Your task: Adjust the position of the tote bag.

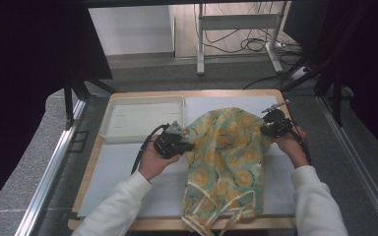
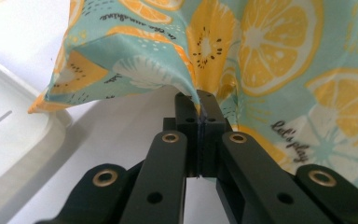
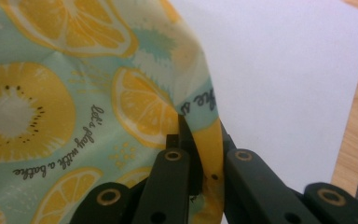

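Observation:
A teal cloth printed with orange slices and kiwis (image 1: 226, 147) lies spread down the middle of the white mat, its white ties hanging over the near table edge. My left gripper (image 1: 186, 143) is at the cloth's left edge, shut on a fold of it (image 2: 186, 74); the jaws stand pressed together (image 2: 199, 105). My right gripper (image 1: 266, 129) holds the cloth's far right corner. In the right gripper view the fabric (image 3: 121, 93) wraps between the closed jaws (image 3: 198, 140).
A white shallow tray (image 1: 142, 118) sits at the far left of the mat, just beyond my left hand. The wooden table edge (image 1: 236, 223) runs along the near side. Bare white mat (image 1: 123, 167) lies left and right of the cloth.

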`<state>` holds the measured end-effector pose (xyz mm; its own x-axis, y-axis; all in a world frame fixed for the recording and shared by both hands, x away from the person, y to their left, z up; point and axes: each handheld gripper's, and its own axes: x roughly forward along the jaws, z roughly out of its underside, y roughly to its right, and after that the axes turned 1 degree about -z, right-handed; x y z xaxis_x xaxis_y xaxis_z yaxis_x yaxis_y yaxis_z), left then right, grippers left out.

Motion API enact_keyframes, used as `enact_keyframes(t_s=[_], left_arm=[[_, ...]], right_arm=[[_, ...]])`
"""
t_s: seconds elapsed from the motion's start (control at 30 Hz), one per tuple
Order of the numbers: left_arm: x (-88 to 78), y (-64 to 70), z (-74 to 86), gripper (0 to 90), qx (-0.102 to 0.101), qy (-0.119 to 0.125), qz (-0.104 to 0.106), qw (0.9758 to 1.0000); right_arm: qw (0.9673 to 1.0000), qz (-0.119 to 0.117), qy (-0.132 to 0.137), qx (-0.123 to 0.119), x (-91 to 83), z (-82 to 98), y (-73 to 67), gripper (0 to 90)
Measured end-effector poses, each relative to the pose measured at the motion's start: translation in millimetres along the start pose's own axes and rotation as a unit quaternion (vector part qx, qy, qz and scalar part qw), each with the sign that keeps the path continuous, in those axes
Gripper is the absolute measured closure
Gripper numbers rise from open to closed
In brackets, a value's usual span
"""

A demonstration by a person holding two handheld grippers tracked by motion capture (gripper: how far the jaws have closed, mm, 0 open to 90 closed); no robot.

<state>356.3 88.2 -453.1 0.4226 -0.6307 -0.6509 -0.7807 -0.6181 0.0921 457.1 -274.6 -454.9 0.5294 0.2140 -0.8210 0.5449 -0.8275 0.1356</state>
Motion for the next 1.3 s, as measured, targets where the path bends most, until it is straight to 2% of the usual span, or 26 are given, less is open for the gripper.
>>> enact_keyframes(t_s=[0.1, 0.13, 0.27, 0.4, 0.5, 0.57, 0.77, 0.93, 1.1, 1.3], left_arm=[[0.5, -1.5, 2.8, 89.9, 0.004, -0.003, 0.0, 1.0], [1.4, -0.9, 3.9, 89.8, -0.002, 0.0, 0.0, 1.0], [3.2, -3.1, 8.3, 89.6, -0.006, -0.005, -0.001, 1.0], [5.4, -4.2, 12.2, 88.0, -0.009, -0.007, 0.0, 0.9999], [7.0, -3.6, 15.1, 82.9, -0.01, -0.002, -0.005, 0.9999], [6.9, -3.5, 17.1, 74.8, -0.01, 0.001, -0.01, 0.9999], [-4.1, -7.1, 23.8, 54.2, -0.015, 0.016, -0.029, 0.9993], [-17.1, -13.4, 30.7, 42.6, -0.036, 0.026, -0.033, 0.9985], [-25.3, -12.9, 37.1, 40.4, -0.043, 0.03, -0.033, 0.9981], [-27.5, -9.5, 39.6, 39.6, -0.032, 0.026, -0.04, 0.9983]], right_arm=[[0.9999, -0.005, -0.003, 0.009, 6.5, 0.9, 2.8, 88.4], [0.9999, -0.004, -0.003, 0.011, 8.6, 0.9, 2.7, 88.4], [0.9999, -0.003, -0.005, 0.009, 14.1, 0.8, 1.1, 87.8], [1.0, -0.001, -0.002, 0.005, 12.4, 0.8, 1.2, 83.5], [1.0, 0.001, 0.003, 0.005, 8.7, 1.7, 1.5, 79.7], [1.0, 0.002, 0.005, 0.008, 5.2, 3.0, 1.8, 72.3], [0.9995, -0.005, 0.029, 0.012, -15.4, 8.2, 1.2, 50.4], [0.9984, -0.007, 0.053, 0.02, -39.0, 14.7, -0.9, 41.9], [0.9971, -0.021, 0.069, 0.023, -58.6, 27.8, -6.9, 39.6], [0.9956, -0.043, 0.083, 0.014, -70.4, 47.6, -19.0, 38.1]])
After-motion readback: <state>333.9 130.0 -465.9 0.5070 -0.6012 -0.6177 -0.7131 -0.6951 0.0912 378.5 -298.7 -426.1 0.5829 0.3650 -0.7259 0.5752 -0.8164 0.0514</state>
